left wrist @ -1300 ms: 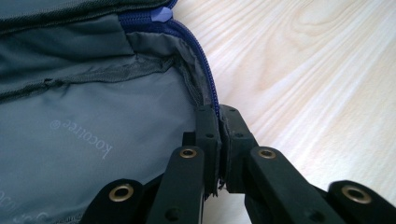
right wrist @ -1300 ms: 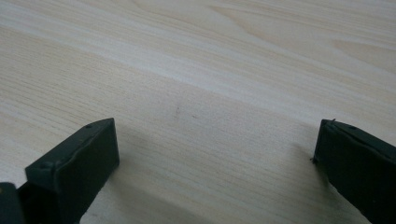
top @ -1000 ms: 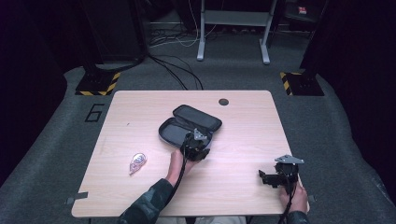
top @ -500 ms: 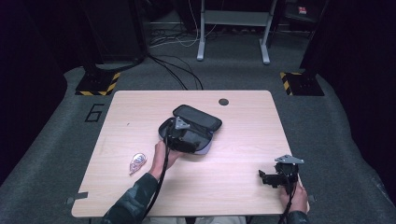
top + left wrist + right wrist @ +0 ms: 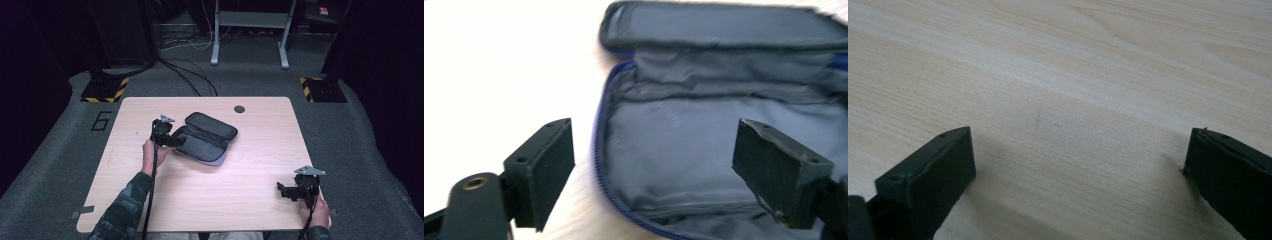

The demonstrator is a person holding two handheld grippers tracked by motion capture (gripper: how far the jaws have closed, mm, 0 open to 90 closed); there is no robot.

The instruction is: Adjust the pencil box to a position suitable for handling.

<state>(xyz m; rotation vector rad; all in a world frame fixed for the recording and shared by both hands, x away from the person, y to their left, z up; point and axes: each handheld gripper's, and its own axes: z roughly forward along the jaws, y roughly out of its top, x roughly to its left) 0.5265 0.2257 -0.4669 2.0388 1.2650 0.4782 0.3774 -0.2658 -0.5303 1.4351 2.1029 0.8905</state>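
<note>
At the lower right of the high view the right tongs (image 5: 286,190) are held apart over the bare table (image 5: 240,200). Left of centre, the left tongs (image 5: 176,141), their jaws just opened and nothing clamped, are seen at the pouch (image 5: 207,142). The pouch lies unzipped, dark outside, grey-lined, blue-zipped, nothing visible inside. A "6" (image 5: 101,120) is marked on the floor (image 5: 60,150).
</note>
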